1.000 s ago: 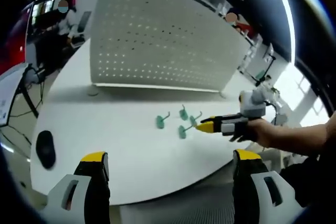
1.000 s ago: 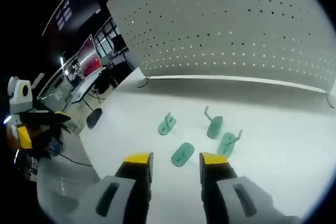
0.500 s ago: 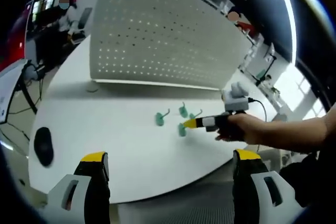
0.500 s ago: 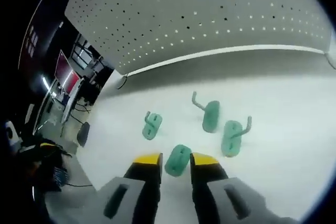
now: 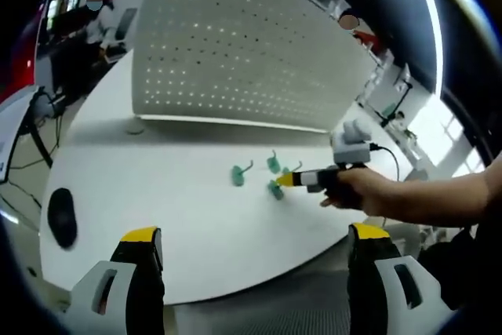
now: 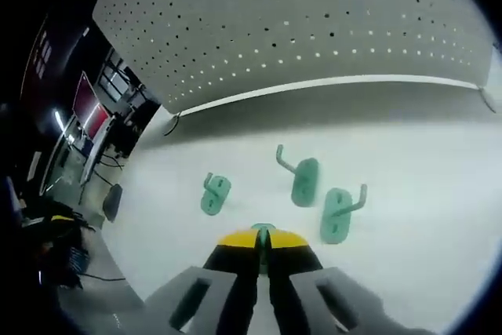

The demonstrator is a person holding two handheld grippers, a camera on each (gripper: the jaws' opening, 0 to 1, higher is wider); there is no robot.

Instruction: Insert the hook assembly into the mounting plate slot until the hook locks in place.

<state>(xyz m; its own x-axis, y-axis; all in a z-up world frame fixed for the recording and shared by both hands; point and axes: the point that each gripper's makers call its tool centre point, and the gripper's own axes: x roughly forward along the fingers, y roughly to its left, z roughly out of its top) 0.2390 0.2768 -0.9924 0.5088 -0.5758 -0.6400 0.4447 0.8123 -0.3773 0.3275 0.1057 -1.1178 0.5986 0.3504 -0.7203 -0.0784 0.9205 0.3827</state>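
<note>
right gripper [image 6: 263, 242] clamped on near hook [image 6: 263, 229] | left gripper [image 5: 255, 241] apart, idle | lift straight, keep grip square before heading to pegboard [image 6: 314, 21]

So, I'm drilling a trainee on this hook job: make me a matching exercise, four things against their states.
Things:
1. right gripper
2. left gripper
3. pegboard
4. three loose green hooks

States:
A. standing upright at the back of the table
B. lying on the white table
C. shut on a green hook
D. open, holding nothing

Pairs: 1-C, 2-D, 3-A, 4-B
</note>
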